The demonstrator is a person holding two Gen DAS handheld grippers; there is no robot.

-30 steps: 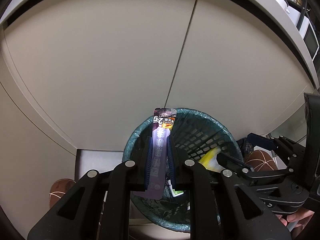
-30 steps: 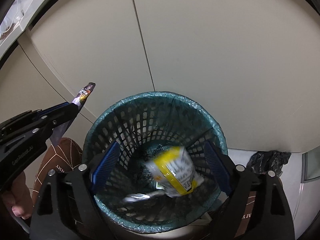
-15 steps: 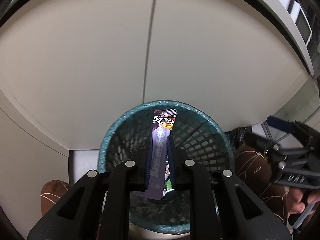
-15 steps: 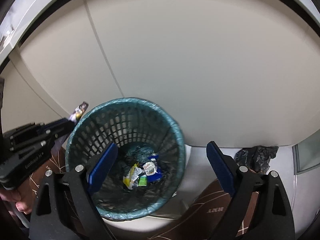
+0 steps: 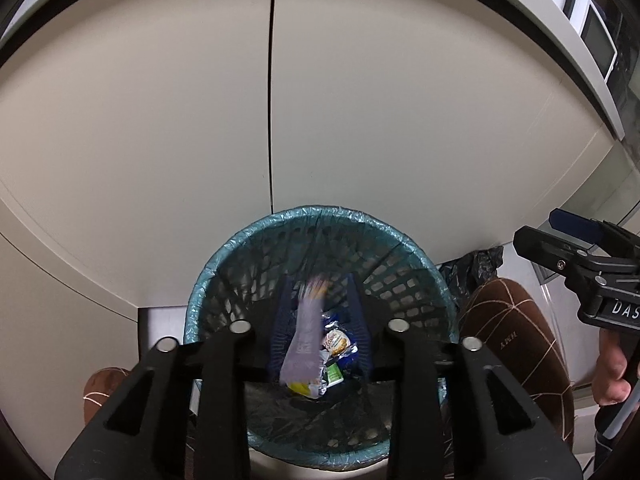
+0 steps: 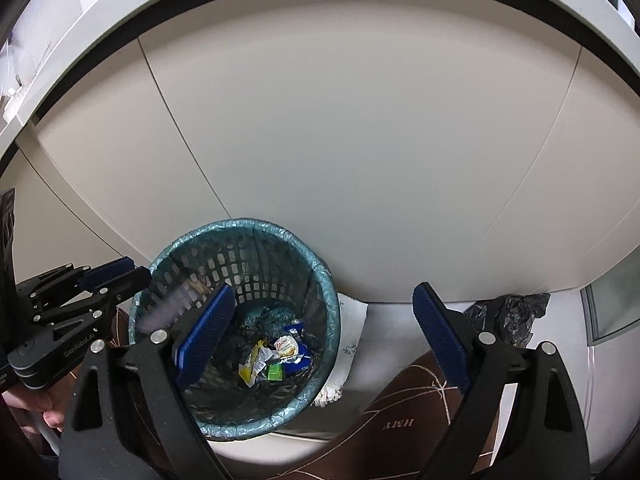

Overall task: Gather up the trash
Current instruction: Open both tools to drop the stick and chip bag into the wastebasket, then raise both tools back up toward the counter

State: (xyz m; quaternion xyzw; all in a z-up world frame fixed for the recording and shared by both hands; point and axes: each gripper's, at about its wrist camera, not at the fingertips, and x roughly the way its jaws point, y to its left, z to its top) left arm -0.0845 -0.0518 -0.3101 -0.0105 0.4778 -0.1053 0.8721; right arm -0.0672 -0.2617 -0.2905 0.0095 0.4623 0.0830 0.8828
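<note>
Left tongs point(image 5: 318, 328) now parted over teal bin point(image 5: 416, 248); purple wrapper point(image 5: 306, 340), clamped half a second ago, falling blurred toward bin's litter (release done). Right tongs point(image 6: 320, 340) spread wide, empty, drawn back. Next: fetch more trash.

Wrapper point(image 5: 306, 336) motion-blurred over bin point(image 5: 224, 248), print unreadable; also a blur in right view. Small trash point(image 6: 280, 356) at bin bottom too small to identify. Left hand-held gripper point(image 5: 318, 320) partly hidden by wrapper.
</note>
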